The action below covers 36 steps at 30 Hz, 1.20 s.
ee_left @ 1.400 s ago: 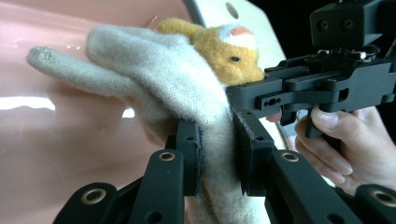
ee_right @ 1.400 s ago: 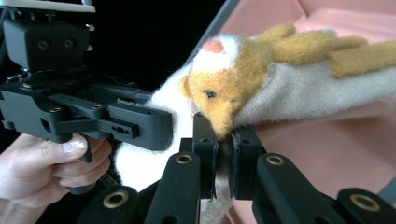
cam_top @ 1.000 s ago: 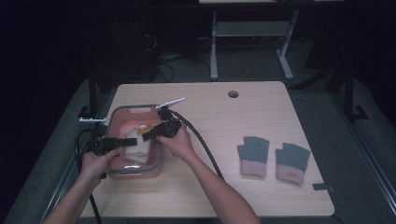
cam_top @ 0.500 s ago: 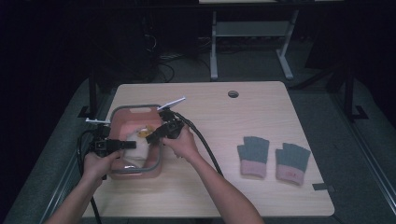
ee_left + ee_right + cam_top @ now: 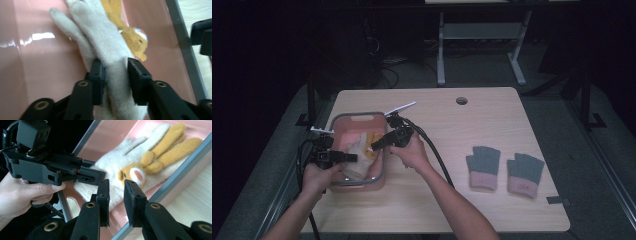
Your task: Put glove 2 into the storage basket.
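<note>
The cream glove (image 5: 107, 50) lay lengthwise in the pink bin (image 5: 343, 123), fingers pointing away. The left gripper (image 5: 115, 75) had just loosened, jaws straddling the glove's cuff; the right gripper (image 5: 116, 192) hung open above.

The right gripper (image 5: 116, 195) hangs with jaws parted above a cream glove (image 5: 117, 170) in a pink bin (image 5: 110, 135); the left gripper (image 5: 96, 176) reaches onto the glove.

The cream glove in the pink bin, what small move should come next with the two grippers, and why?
Probably draw the left gripper back off the cream glove. Its jaws have just been opening and stand around the cuff, which already lies flat in the pink bin. The right gripper hovers apart above it, holding nothing. The glove looks placed.
</note>
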{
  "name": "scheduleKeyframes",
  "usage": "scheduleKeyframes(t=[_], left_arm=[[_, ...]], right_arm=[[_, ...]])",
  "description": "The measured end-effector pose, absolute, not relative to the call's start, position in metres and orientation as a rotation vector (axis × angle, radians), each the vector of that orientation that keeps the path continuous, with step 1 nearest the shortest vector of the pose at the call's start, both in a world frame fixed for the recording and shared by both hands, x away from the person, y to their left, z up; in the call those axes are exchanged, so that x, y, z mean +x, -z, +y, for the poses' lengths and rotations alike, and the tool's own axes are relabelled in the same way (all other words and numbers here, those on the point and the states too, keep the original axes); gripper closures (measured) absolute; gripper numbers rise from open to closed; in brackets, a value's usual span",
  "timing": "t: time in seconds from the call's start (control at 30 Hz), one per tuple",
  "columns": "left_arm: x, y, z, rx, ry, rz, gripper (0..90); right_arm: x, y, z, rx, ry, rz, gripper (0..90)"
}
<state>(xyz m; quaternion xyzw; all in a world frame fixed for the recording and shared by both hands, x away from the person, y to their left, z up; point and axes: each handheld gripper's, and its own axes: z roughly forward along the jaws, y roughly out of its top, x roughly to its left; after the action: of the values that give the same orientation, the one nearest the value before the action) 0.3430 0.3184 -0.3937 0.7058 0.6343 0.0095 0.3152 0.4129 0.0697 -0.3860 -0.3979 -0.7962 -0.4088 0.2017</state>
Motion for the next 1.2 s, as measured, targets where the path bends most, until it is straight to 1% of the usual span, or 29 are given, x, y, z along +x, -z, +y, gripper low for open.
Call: scheduleKeyframes(t=[0.07,0.1,0.13,0.23,0.27,0.37,0.4,0.57,0.7,0.9,1.1,1.2], left_arm=[[0.344,0.390,0.321,1.862,-0.056,1.681,59.7],[0.344,0.390,0.321,1.862,-0.056,1.681,59.3],[0.343,0.386,0.322,1.867,-0.091,1.681,58.9],[0.343,0.382,0.321,1.869,-0.109,1.679,59.0],[0.343,0.381,0.319,1.892,-0.120,1.657,63.8],[0.344,0.382,0.316,1.924,-0.119,1.639,69.2],[0.345,0.386,0.313,1.959,-0.107,1.632,69.3],[0.349,0.394,0.308,1.980,-0.085,1.656,69.9],[0.349,0.398,0.308,1.994,-0.086,1.655,67.2],[0.345,0.391,0.310,1.969,-0.105,1.615,63.9],[0.343,0.383,0.306,1.947,-0.058,1.552,56.7],[0.342,0.378,0.303,1.917,-0.050,1.519,55.4]], right_arm=[[0.412,0.384,0.068,-1.109,1.150,-2.228,74.2],[0.411,0.384,0.067,-1.108,1.153,-2.227,74.3],[0.411,0.383,0.066,-1.106,1.156,-2.231,74.3],[0.410,0.382,0.064,-1.108,1.162,-2.221,74.3],[0.410,0.380,0.062,-1.106,1.172,-2.221,74.3],[0.410,0.379,0.060,-1.108,1.172,-2.224,74.3],[0.409,0.379,0.059,-1.109,1.171,-2.225,74.3],[0.410,0.378,0.056,-1.110,1.177,-2.224,74.3],[0.410,0.380,0.053,-1.114,1.178,-2.223,74.2],[0.409,0.380,0.048,-1.118,1.185,-2.217,73.2],[0.408,0.377,0.038,-1.129,1.200,-2.218,71.6],[0.406,0.377,0.033,-1.137,1.196,-2.217,70.1]])
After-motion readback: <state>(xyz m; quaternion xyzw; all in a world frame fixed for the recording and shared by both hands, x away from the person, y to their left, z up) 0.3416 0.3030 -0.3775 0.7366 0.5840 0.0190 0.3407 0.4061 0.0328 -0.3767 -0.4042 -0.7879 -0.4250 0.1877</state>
